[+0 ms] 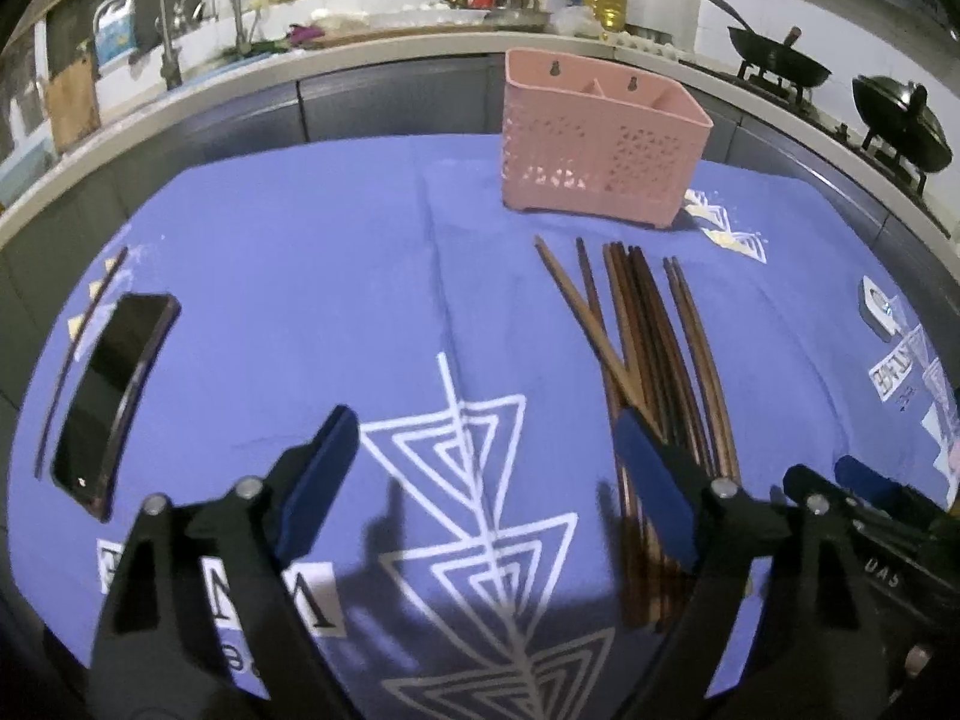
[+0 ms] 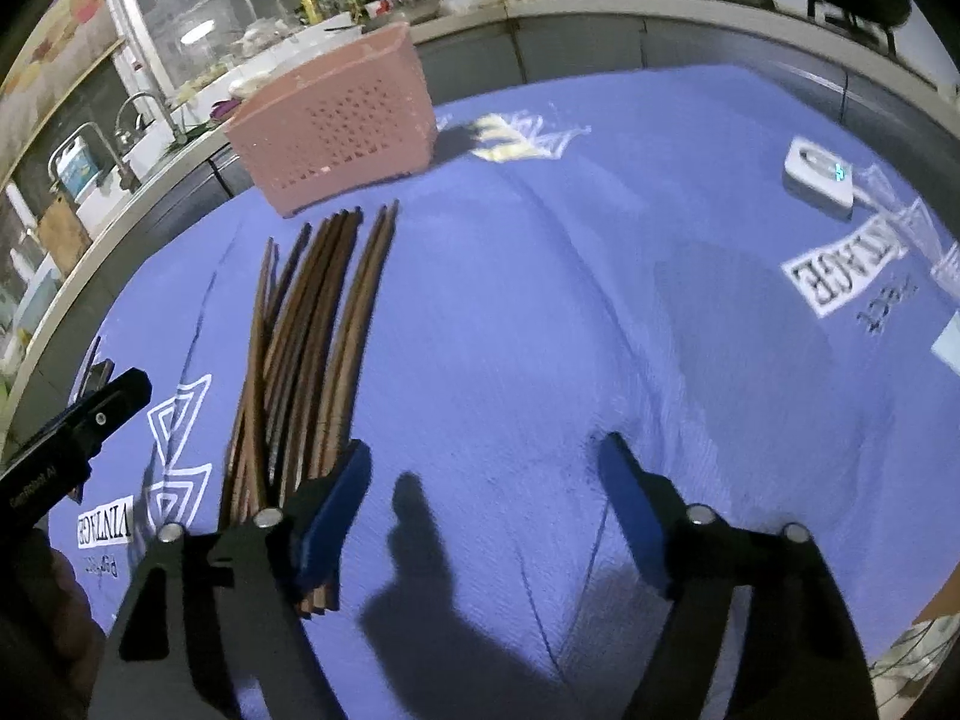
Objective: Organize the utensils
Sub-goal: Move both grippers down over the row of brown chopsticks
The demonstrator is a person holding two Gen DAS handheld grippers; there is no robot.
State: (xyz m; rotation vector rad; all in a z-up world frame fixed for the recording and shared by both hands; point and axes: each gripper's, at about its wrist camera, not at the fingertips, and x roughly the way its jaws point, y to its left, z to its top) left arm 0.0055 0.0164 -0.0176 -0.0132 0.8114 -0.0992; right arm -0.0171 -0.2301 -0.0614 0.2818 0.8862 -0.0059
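Bundle of brown wooden chopsticks (image 1: 648, 348) lies loose on the purple cloth (image 1: 288, 276), tips fanned toward the pink holder (image 1: 600, 138), near it but apart. Left gripper (image 1: 489, 474) has jaws wide with nothing between them; its right-side finger overlaps the bundle's near end. Right gripper (image 2: 486, 510) also has jaws wide, nothing between; its left-side finger sits over the handle ends, contact hard to tell. Open cloth lies right of the bundle. Holder stands upright, with dividers visible and compartments apparently empty, though interior is only partly seen. Phone (image 1: 114, 390) lies by the left cloth edge, a small white device (image 2: 822, 177) far right.
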